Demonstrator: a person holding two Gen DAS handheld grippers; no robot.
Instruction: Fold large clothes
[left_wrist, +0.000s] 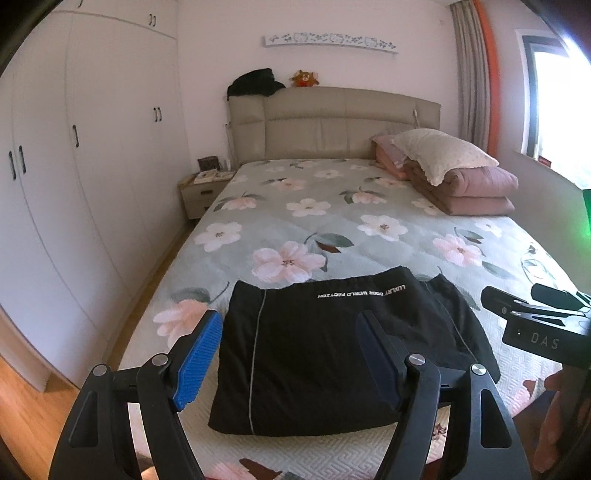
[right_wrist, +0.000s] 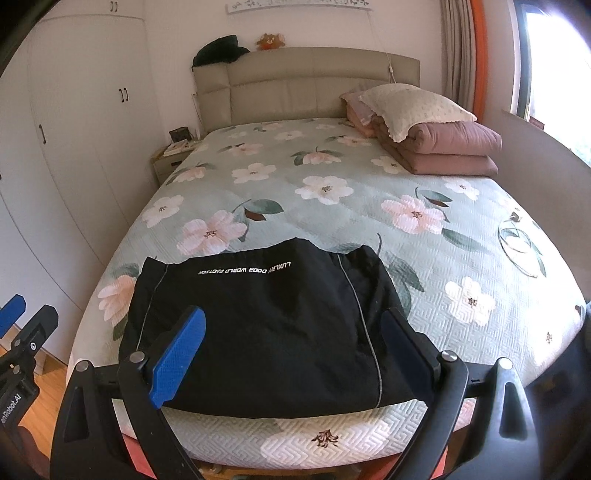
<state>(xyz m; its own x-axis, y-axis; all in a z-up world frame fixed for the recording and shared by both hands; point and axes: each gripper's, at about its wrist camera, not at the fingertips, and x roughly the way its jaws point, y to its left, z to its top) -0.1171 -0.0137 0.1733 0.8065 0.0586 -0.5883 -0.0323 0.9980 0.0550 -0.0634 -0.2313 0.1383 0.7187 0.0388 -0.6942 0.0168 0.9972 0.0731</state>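
Observation:
A black garment (left_wrist: 332, 354) with white lettering and grey piping lies folded into a compact rectangle at the near end of the bed; it also shows in the right wrist view (right_wrist: 266, 325). My left gripper (left_wrist: 288, 354) is open and empty, held above and in front of the garment, not touching it. My right gripper (right_wrist: 291, 347) is open and empty too, hovering over the garment's near edge. The right gripper's body shows at the right edge of the left wrist view (left_wrist: 535, 321). The left gripper shows at the left edge of the right wrist view (right_wrist: 22, 332).
The bed (right_wrist: 424, 258) has a pale green floral cover. A folded pink quilt (right_wrist: 450, 151) with a white pillow (right_wrist: 413, 107) lies at the far right. A white wardrobe (left_wrist: 74, 184) lines the left wall. A nightstand (left_wrist: 203, 188) stands by the headboard.

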